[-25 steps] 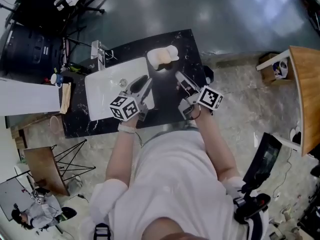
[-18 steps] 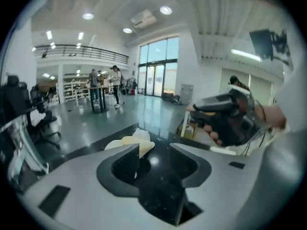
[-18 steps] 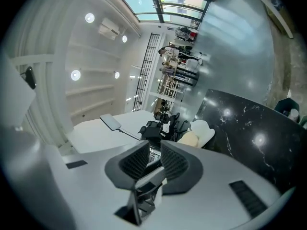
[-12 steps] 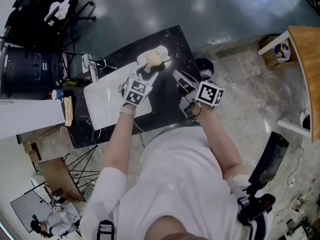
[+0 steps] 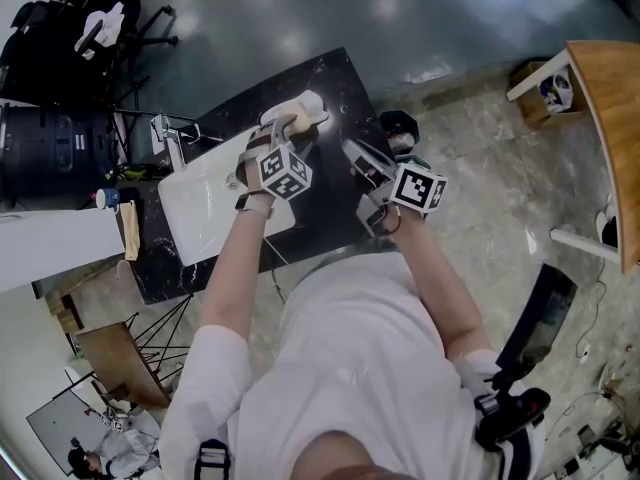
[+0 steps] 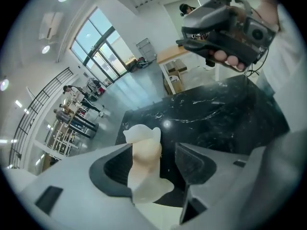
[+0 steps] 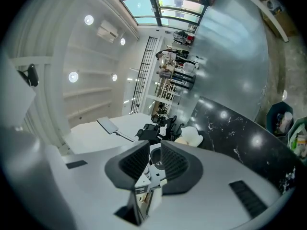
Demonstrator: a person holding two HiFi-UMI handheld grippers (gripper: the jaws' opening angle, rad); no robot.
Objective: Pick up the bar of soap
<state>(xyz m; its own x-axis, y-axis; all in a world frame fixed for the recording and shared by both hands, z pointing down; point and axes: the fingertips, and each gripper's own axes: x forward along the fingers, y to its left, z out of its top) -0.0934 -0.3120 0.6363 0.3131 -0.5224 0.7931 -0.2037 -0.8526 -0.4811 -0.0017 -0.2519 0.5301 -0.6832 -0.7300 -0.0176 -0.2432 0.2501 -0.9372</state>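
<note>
On the black marble counter (image 5: 335, 203), a white sink (image 5: 200, 218) fills the left part, w/ dark stone to its right. The person leans over the near edge, one gripper per hand. L gripper (image 6: 154, 152) is angled down at the counter's far end, beside the sink's far corner. Its jaws have just been opening and stand wide apart, released. The bar of soap (image 6: 146, 155) sits btwn them on its white dish (image 6: 149, 188). The L pad is right beside the bar, and the R pad is clear of it, w/ dark stone showing in the gap. R gripper (image 7: 154, 150) hangs level over the stone to the right, near the L one but apart from the soap. Its jaws are drawn nearly together, w/ nothing btwn them.
</note>
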